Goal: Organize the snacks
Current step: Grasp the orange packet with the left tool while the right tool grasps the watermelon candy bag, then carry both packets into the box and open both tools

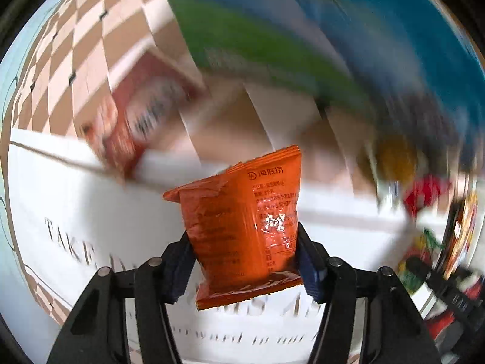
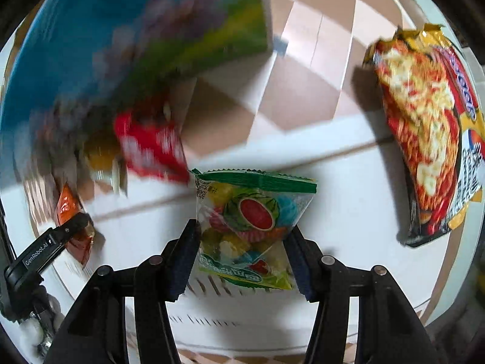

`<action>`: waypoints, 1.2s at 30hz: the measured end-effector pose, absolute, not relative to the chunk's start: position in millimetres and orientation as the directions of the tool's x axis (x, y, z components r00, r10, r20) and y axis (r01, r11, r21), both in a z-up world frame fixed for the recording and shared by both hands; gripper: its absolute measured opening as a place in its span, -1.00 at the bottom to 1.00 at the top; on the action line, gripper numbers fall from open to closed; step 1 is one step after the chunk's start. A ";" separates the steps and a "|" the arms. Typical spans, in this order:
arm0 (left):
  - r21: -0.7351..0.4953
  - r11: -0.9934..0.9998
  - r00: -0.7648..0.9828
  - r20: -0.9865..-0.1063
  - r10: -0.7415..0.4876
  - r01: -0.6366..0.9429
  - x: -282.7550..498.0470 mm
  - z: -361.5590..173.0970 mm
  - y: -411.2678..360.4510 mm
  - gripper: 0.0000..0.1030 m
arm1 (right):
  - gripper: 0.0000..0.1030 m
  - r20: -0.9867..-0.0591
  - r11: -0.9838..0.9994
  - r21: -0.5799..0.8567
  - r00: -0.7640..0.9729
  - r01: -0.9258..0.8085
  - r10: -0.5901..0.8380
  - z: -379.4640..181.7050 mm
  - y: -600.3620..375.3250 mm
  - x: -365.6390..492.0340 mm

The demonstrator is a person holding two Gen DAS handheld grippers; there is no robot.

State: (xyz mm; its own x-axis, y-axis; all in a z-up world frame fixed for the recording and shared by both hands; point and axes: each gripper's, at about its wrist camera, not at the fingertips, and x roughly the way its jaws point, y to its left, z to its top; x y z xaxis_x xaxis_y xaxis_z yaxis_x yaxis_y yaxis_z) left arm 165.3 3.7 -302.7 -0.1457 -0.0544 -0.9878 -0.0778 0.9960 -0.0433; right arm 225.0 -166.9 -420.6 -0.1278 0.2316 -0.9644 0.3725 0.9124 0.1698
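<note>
Counts, by kind:

Two grippers: left gripper [image 1: 245, 261], right gripper [image 2: 241, 254].

Orange sachets: one, the orange sachet [image 1: 242, 227] between the left gripper's pads.

Clear candy bags with green top: one, the candy bag [image 2: 248, 221] between the right gripper's pads.

Noodle packs: one, the noodle pack [image 2: 424, 133] ahead and right of the right gripper.

Red packets: one, the red packet [image 2: 151, 148] ahead-left of the right gripper, blurred.

Red-orange packs: one, the red-orange pack [image 1: 133, 121] ahead-left of the left gripper, blurred.

Blue-green boxes: one, the blue-green box [image 2: 136, 30] far ahead.

Yellowish item beside the red packet: too blurred to count.
</note>
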 end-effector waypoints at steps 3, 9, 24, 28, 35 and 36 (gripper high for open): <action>-0.052 0.998 -0.178 -0.982 -0.056 -0.031 130.6 -302.3 -7.4 0.11 | 0.14 -0.958 0.931 0.169 -0.168 0.323 0.232 -423.3 -155.9 204.6; -0.013 0.999 -0.189 -0.982 -0.007 0.030 91.1 -308.5 -28.6 0.12 | 0.14 -0.952 0.952 0.162 -0.212 0.259 0.220 -427.1 -136.6 168.6; 0.003 0.999 -0.151 -0.988 0.010 0.050 116.7 -302.1 -40.3 0.02 | 0.12 -0.973 0.978 0.076 -0.199 0.194 0.115 -430.8 -100.4 180.7; -0.014 0.998 -0.126 -0.992 -0.007 0.059 114.8 -281.8 -45.8 0.02 | 0.01 -0.976 0.975 0.094 -0.172 0.200 0.130 -424.1 -103.6 170.8; -0.113 0.992 -0.028 -0.993 -0.112 0.056 131.2 -207.8 -63.2 0.02 | -0.03 -0.971 0.961 0.177 -0.122 0.213 0.206 -397.8 -101.5 170.9; -0.134 0.990 0.001 -0.991 -0.134 0.055 138.3 -189.6 -65.4 0.02 | -0.03 -0.970 0.958 0.189 -0.112 0.214 0.217 -392.5 -101.2 172.4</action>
